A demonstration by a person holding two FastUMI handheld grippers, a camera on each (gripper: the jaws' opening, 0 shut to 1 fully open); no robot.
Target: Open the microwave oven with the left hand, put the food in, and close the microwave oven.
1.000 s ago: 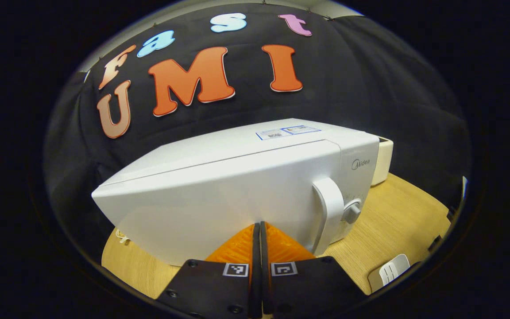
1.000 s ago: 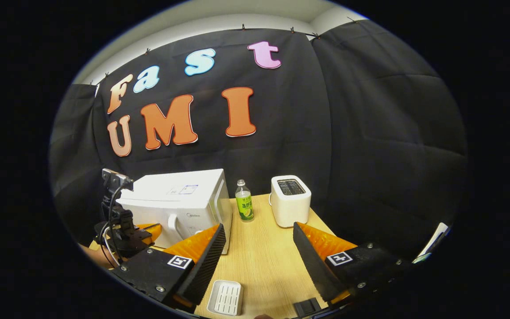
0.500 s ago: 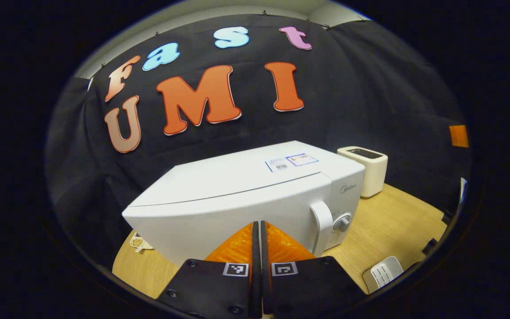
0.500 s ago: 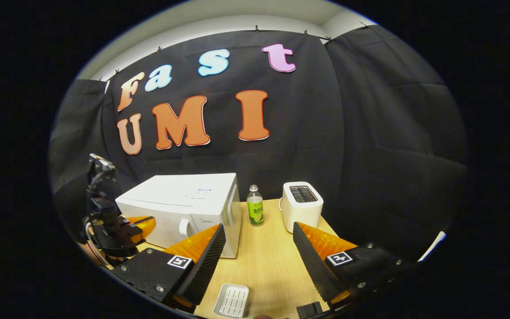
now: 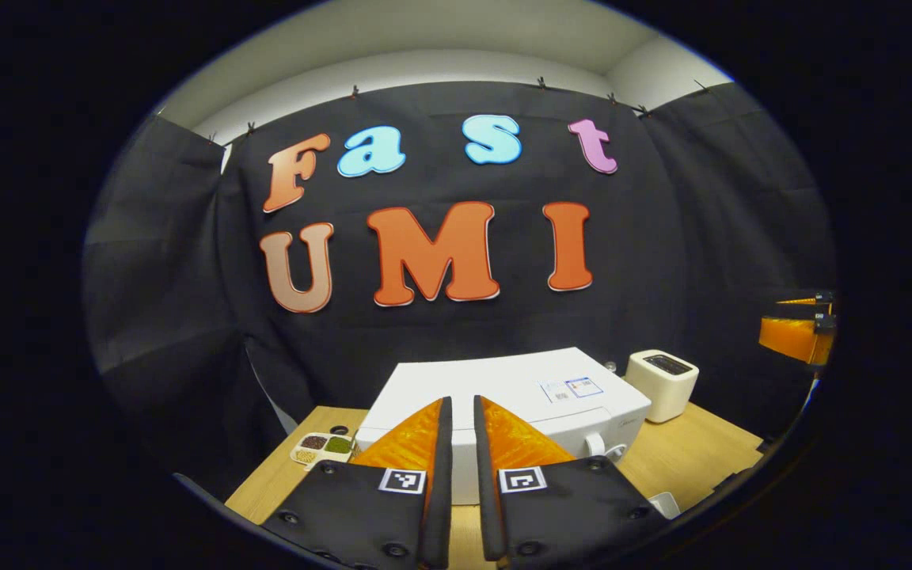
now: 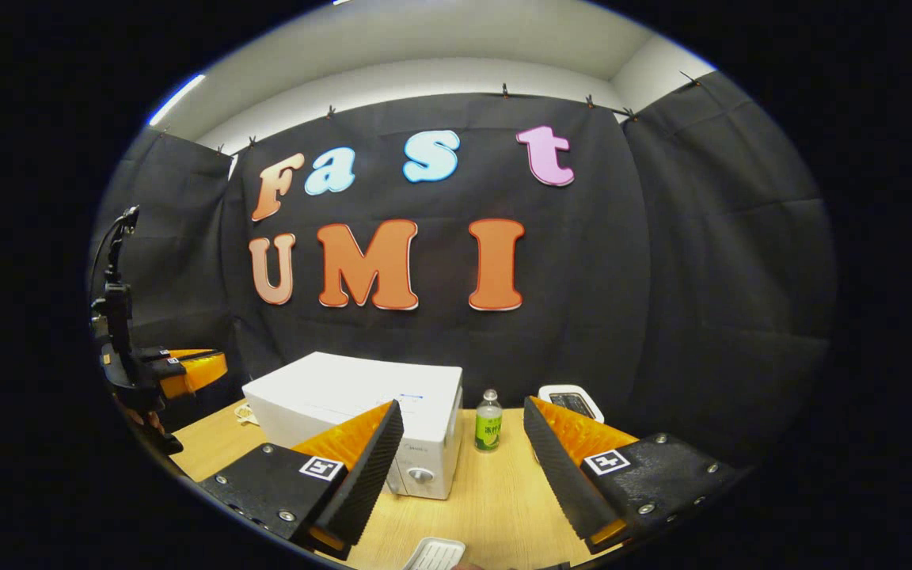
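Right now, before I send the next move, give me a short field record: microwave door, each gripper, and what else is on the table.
microwave door: closed on the white microwave oven
left gripper: nearly shut, holds nothing, above the table, short of the microwave
right gripper: open, empty
table: green-labelled bottle, white toaster, divided dish of food, small white tray
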